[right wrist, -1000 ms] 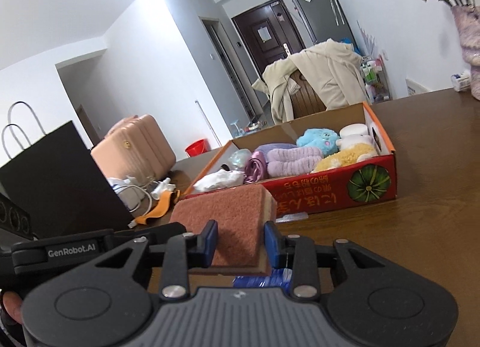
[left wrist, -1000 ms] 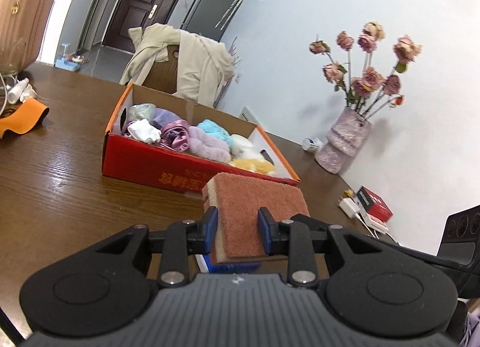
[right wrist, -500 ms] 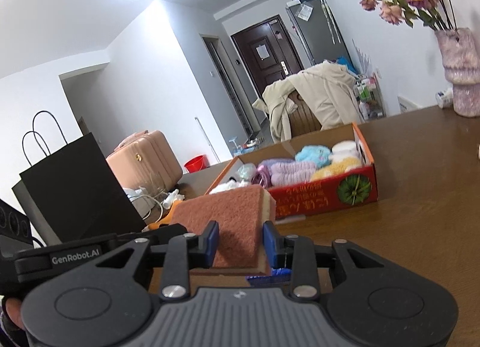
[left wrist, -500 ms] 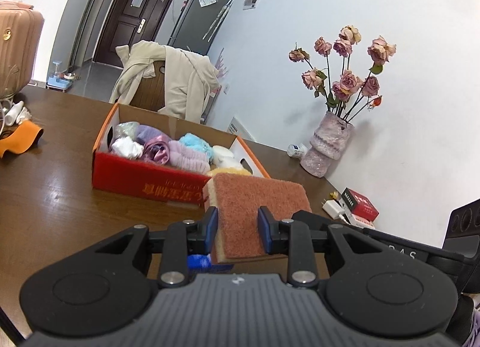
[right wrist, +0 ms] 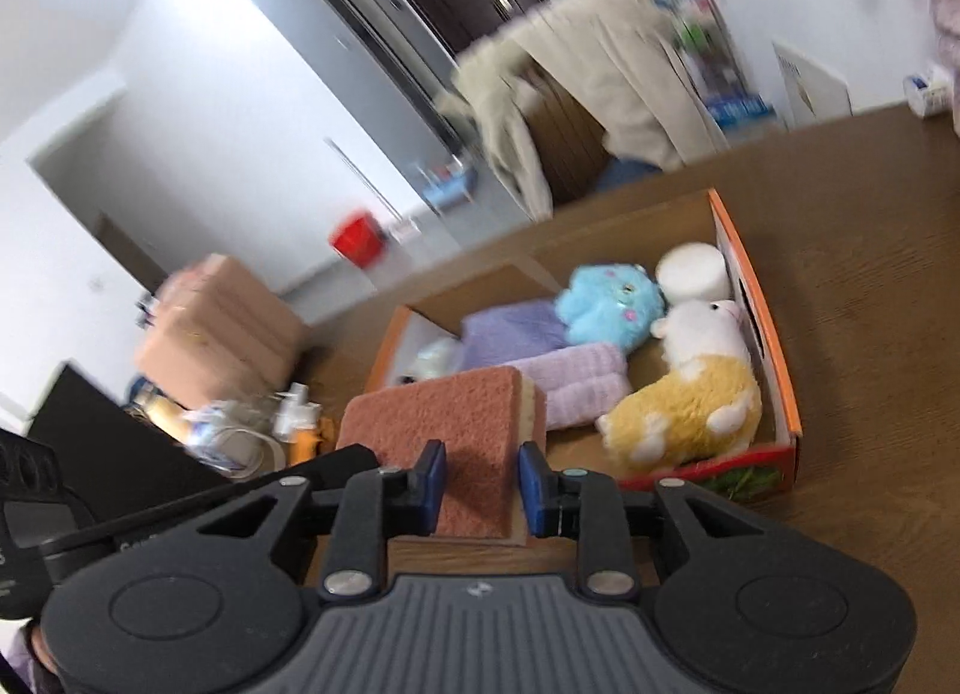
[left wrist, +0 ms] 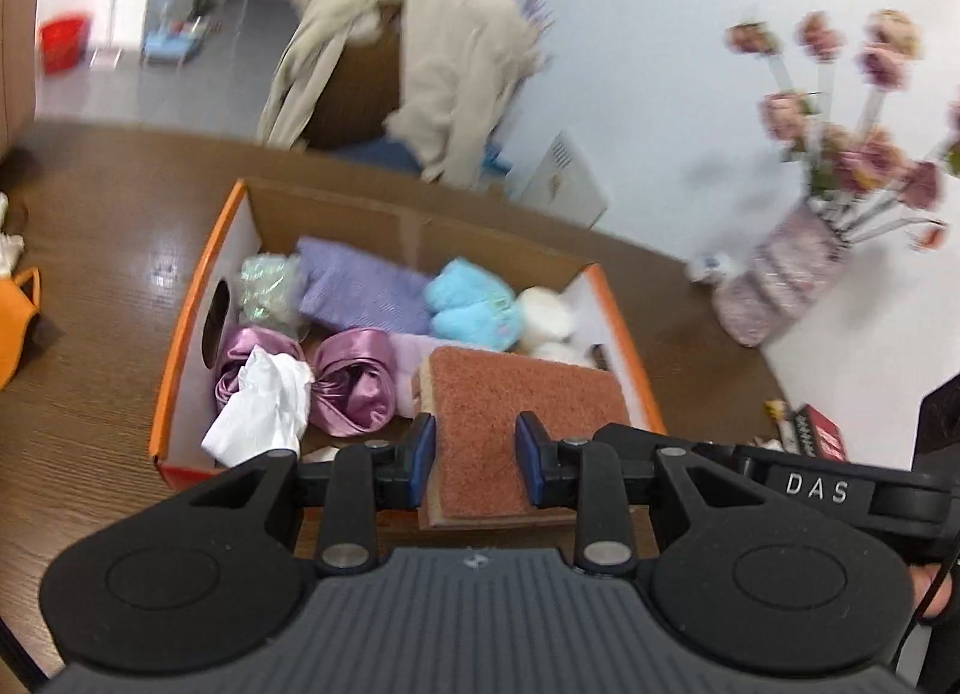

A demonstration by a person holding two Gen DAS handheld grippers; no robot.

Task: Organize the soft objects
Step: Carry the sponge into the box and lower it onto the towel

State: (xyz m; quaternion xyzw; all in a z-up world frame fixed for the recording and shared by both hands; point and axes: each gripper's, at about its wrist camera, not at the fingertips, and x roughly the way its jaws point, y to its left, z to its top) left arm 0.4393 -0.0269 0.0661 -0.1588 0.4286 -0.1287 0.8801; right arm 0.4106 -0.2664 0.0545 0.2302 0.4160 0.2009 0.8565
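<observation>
While motion blurs the room behind, both grippers clamp one sponge (left wrist: 516, 424), left gripper (left wrist: 476, 461) and right gripper (right wrist: 482, 489) from opposite ends, right jaws having just tightened, sponge over the open box (left wrist: 180, 346), hiding soft toys beneath, bare table (right wrist: 870, 334) alongside.

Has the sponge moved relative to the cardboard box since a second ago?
Yes. The sponge, then short of the cardboard box, now hangs over its near edge, shut between both the left hand-held gripper and the right hand-held gripper.

Probably a home: a coat (left wrist: 420, 64) hangs over a chair, a flower vase (left wrist: 786, 280) stands at the wooden table's (left wrist: 90, 394) edge, a suitcase (right wrist: 222, 328) behind.
</observation>
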